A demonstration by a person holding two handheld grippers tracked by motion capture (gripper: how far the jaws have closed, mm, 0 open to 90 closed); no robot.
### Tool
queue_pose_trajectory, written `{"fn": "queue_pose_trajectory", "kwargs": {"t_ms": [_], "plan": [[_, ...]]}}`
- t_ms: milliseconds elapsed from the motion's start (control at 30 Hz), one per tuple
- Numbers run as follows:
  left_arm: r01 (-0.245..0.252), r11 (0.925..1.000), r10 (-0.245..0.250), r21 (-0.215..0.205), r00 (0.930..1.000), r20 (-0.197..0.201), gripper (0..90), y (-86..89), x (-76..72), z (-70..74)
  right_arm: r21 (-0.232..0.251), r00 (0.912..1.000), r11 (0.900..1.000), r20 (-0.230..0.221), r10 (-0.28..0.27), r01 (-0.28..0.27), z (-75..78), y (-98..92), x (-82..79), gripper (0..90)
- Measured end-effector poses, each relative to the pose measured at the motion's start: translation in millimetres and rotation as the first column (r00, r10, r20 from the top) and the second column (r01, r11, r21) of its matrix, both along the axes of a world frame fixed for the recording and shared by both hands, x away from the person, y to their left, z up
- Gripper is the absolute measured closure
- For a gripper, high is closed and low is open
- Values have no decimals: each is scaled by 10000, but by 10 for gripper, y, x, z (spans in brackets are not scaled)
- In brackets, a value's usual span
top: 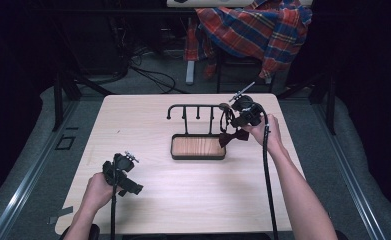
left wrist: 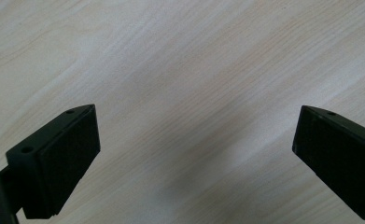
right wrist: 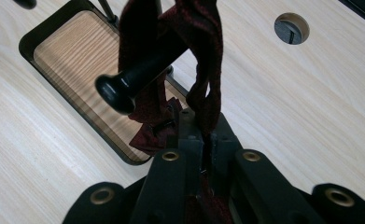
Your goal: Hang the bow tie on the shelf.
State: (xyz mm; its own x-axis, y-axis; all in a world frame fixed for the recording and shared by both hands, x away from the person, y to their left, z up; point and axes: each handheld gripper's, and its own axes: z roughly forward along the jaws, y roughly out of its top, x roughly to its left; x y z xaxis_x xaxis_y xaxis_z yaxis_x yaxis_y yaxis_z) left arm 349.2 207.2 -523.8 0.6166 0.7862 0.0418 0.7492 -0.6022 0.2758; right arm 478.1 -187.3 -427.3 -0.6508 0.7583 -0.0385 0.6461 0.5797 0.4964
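A dark red bow tie (top: 234, 135) hangs by its strap from the right end of a black peg rack (top: 193, 107). That rack rises from a wood-bottomed tray (top: 198, 147). My right gripper (top: 239, 121) is shut on the strap; in the right gripper view the bow tie's strap (right wrist: 207, 56) loops over the knobbed peg (right wrist: 124, 86) and runs down between the closed jaws (right wrist: 207, 156). My left gripper (top: 128, 186) is held low over the table's near left, open, with bare wood between its fingers (left wrist: 61, 158).
The light wood table (top: 148, 125) has a round cable hole (right wrist: 291, 28) near the tray. A plaid shirt (top: 255, 27) is draped over a chair behind the table. Cables lie on the floor at the back.
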Motion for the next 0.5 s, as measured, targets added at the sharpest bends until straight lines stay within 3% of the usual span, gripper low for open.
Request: {"fn": "queue_pose_trajectory", "kwargs": {"t_ms": [500], "plan": [[1,10000,-1,-4,10000,-8,9,2,-1,-1,165,9995,9999,-310,-45,50,-31,-5,-2,803]]}}
